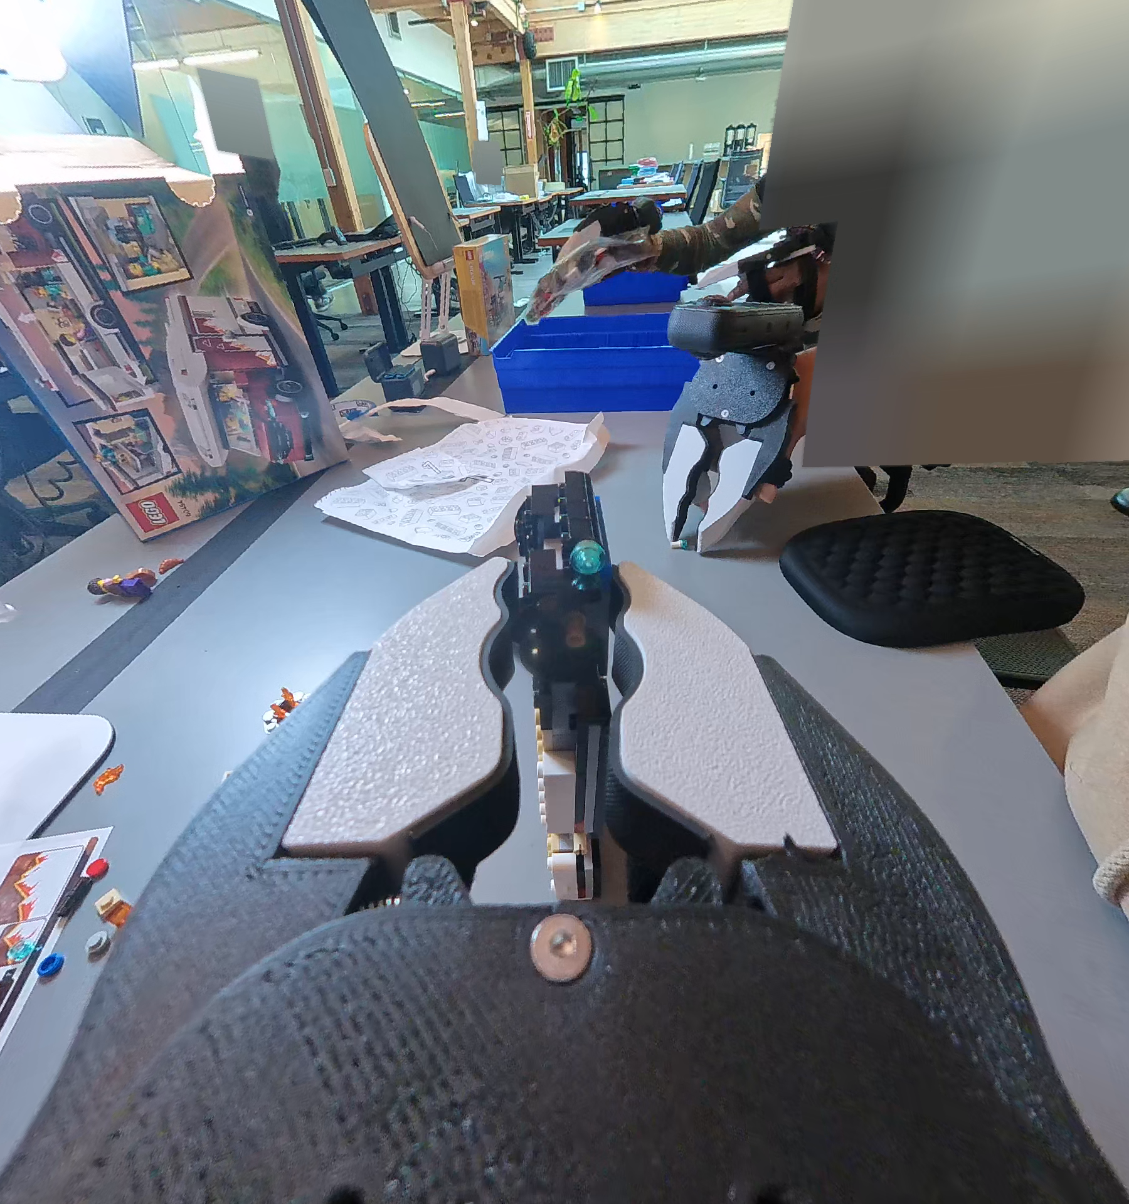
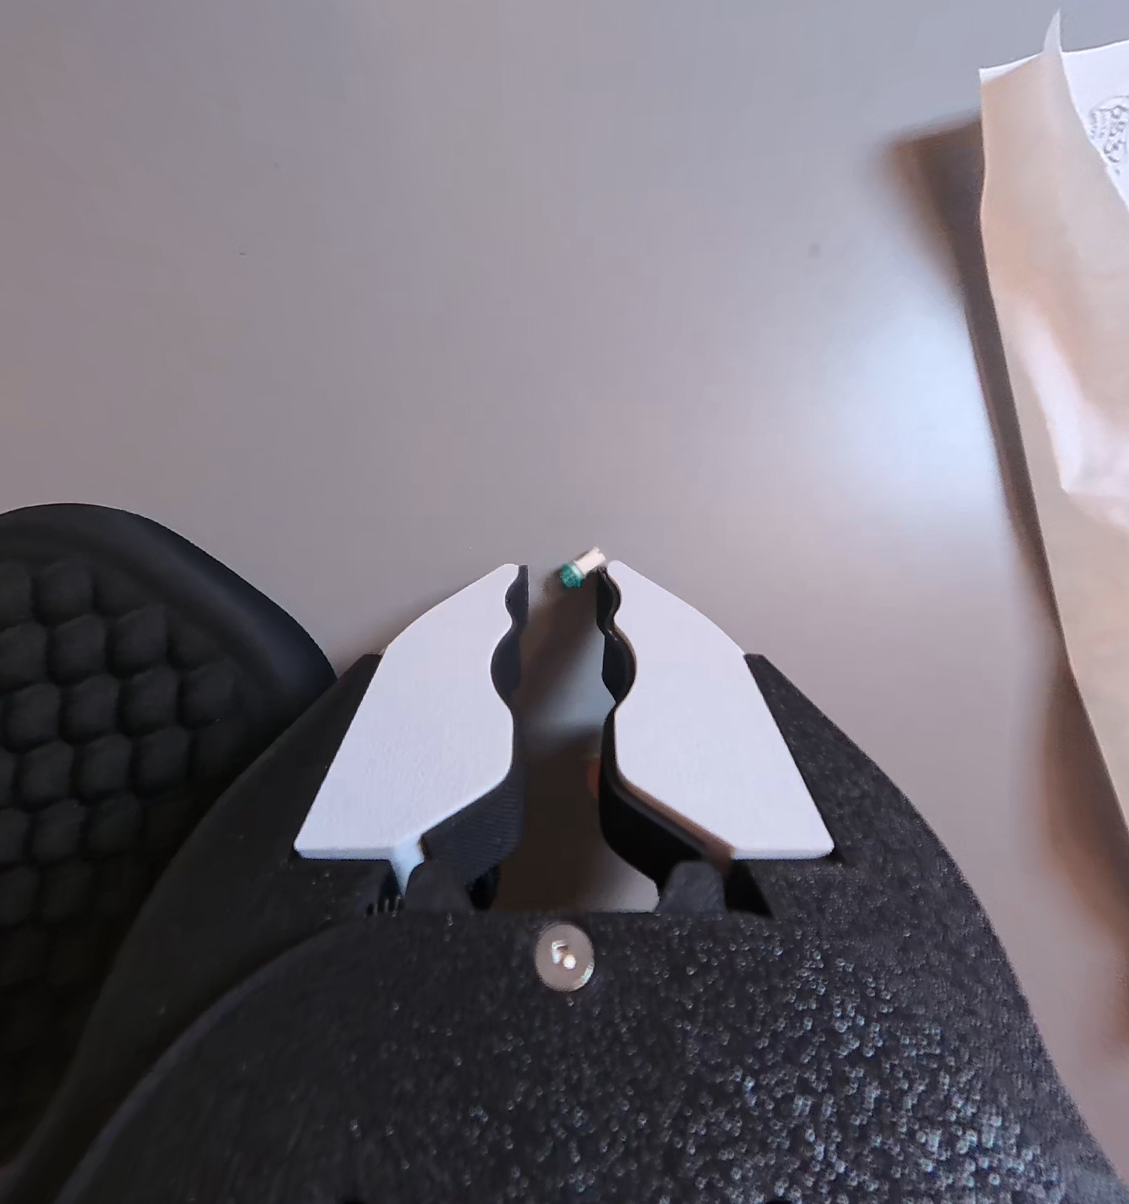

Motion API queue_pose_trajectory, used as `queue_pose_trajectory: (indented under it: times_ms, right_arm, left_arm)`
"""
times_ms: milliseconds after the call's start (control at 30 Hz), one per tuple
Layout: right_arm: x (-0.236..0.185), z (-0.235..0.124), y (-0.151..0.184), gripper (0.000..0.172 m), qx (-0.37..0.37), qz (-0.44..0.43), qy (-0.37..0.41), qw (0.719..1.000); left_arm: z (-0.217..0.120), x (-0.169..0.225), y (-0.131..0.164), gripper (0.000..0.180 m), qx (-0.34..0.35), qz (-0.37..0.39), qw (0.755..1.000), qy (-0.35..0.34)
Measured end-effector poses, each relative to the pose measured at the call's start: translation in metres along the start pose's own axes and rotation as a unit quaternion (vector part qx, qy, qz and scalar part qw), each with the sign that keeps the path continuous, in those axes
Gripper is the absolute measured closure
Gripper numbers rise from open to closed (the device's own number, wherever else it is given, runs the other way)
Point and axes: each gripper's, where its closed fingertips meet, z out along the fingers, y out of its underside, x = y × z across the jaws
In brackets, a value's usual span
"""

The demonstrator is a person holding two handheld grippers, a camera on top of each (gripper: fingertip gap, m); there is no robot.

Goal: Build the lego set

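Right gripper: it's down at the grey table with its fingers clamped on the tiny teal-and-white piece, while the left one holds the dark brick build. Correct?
Not quite. The right gripper is open: the teal-and-white piece lies on the table at the fingertips, with a clear gap to one finger, as the right wrist view shows. The rest stands: the left gripper holds the brick build.
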Motion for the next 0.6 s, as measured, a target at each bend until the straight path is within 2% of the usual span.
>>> queue_pose_trajectory:
  times_ms: [200, 433, 600]
  right_arm:
    - [-0.005, 0.004, -0.008, 0.151, -0.014, -0.034, -0.023, 0.999]
    - [-0.004, -0.005, 0.001, 0.155, 0.015, 0.007, -0.009, 1.0]
    - [-0.01, -0.001, -0.001, 0.157, 0.018, 0.004, -0.009, 1.0]
  left_arm:
    - [0.0, 0.001, 0.0, 0.155, -0.001, 0.003, 1.0, -0.002]
    - [-0.001, 0.0, 0.0, 0.155, 0.002, -0.002, 1.0, 0.0]
    - [0.0, 0.001, 0.0, 0.154, 0.0, 0.0, 1.0, 0.0]
